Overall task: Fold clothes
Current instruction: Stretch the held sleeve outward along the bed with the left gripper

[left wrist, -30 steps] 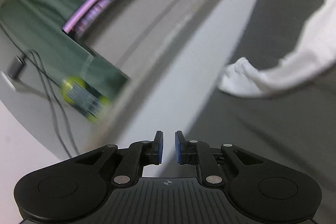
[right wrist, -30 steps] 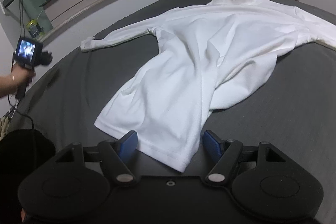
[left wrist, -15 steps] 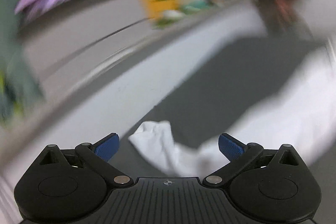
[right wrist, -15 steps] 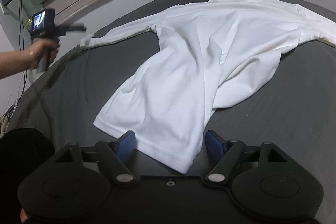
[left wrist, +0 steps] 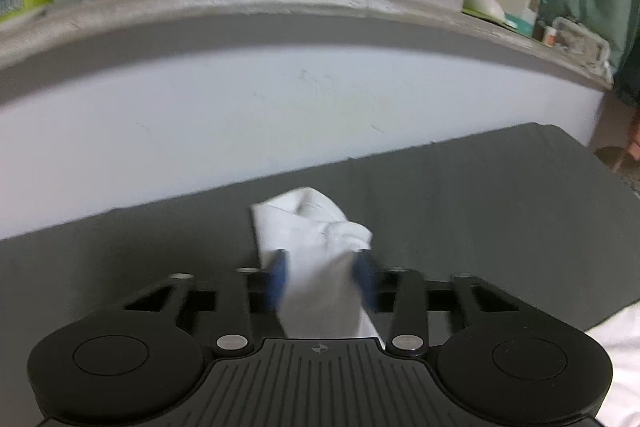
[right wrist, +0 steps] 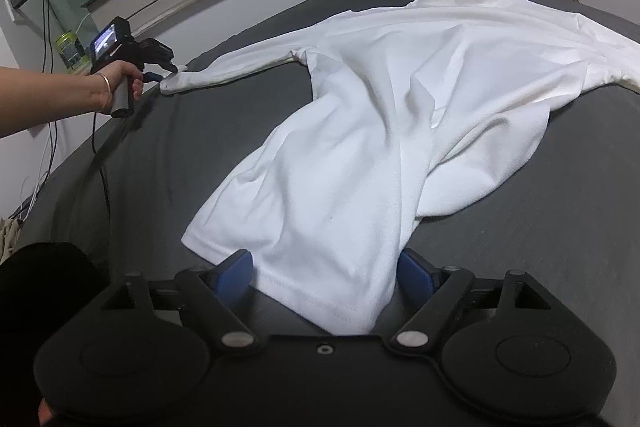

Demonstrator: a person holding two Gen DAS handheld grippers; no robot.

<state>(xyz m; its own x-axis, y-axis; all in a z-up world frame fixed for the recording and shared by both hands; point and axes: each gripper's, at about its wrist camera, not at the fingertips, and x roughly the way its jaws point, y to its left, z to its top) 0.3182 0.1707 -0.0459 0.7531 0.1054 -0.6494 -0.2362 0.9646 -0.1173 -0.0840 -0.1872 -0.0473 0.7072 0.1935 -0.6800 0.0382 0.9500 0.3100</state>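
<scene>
1. Left gripper [left wrist: 320,267] sits at the far left of the bed [left wrist: 500,227], seen in the right wrist view as a black tool in the person's left hand [right wrist: 116,83] beside the wall; its blue pads [left wrist: 278,275] have just been closing and now stand on either side of the sleeve cuff [left wrist: 308,227], with the white cloth bunched between them, so I judge the grip to be on or nearly on

2. Cuff pokes out past the fingertips toward the wall, and the rest of the sleeve [right wrist: 240,67] runs back under the tool and away to the right, toward the body of the shirt [right wrist: 400,127]

3. Right gripper [right wrist: 326,275] stands wide, its pads on either side of the hem corner [right wrist: 332,299] without pressing it; the hem lies loose between them on the dark sheet

4. Shirt lies spread across the bed, its long axis running from the hem at the right gripper up and away to the collar at the far right; the left sleeve stretches crosswise from the armpit out to the left gripper

5. Left hand is the nearer to the sleeve end, the right to the hem; the likely next move is to carry the sleeve inward over the body, which means pulling along the sleeve's own line, rightward

6. Risk, as I judge it: the bunched cuff may slip if the pinch is shallow
</scene>
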